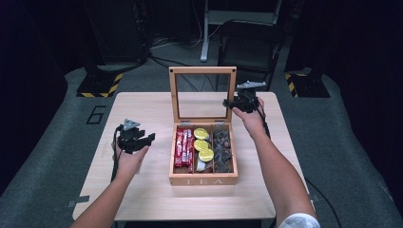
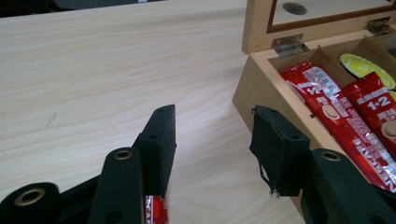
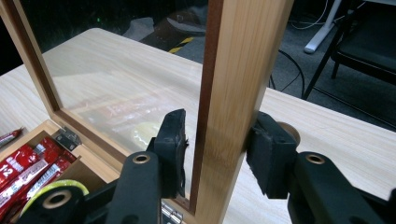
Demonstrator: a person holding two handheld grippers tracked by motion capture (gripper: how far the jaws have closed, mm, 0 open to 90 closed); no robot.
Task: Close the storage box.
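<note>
Our right gripper [image 3: 215, 151] pinches the tea box [image 1: 203, 179] lid [image 1: 231, 92] frame at 1 o'clock, holding it upright, while our left gripper [image 2: 212, 140] waits open at 9 o'clock over the counter [image 1: 142, 107].

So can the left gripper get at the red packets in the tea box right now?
Probably yes: the lid stands open, the left gripper hangs open beside the box, and the red packets lie uncovered in the nearest compartment.

The table [image 1: 142, 190] is bright under light from above, while the room around is very dark. The lid glass [image 3: 116, 93] shows soft reflections, and the high view is slightly blurry.
</note>
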